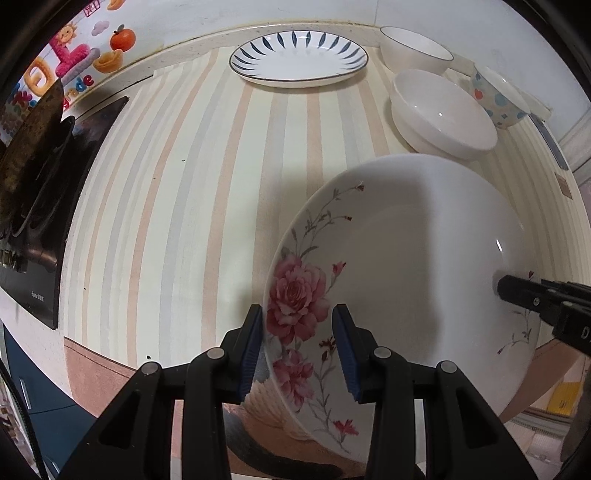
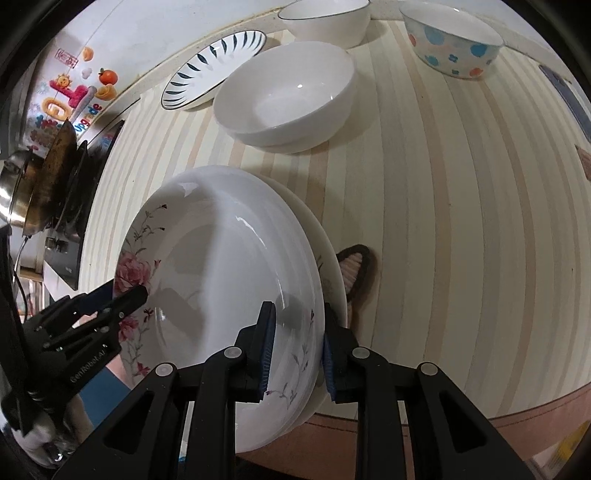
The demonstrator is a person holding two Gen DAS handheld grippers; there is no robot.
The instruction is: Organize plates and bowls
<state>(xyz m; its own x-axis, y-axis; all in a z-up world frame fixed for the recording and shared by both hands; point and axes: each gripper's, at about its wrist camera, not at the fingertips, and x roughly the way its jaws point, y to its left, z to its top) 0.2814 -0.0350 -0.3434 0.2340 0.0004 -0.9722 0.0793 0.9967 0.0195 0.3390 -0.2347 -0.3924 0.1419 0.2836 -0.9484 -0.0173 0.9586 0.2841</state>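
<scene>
Floral plate (image 1: 406, 258) carried between two tools above the striped tabletop (image 1: 184, 184), near its front edge. The left tool (image 1: 297, 347) pinches the rim at the rose motif, one pad on each face; the right tool (image 2: 299, 354) appears to pinch the opposite rim, and what looks like a second plate rim (image 2: 332, 258) shows just behind it there, so both may be held together. In the left wrist view the blue-leaf plate (image 1: 299, 59) lies at 12 o'clock by the wall (image 1: 258, 14); the two nested white bowls (image 1: 443, 114), a further white bowl (image 1: 415, 48) and the dotted bowl (image 1: 495, 99) cluster at 1 to 2 o'clock. A stove (image 1: 44, 206) sits at 9 o'clock.

Judged step: transfer of the floral plate towards its stack. For a sound result, keep both pinches firm and level so that the glazed rim does not slip, lower evenly, and release only once the base rests flat.
</scene>
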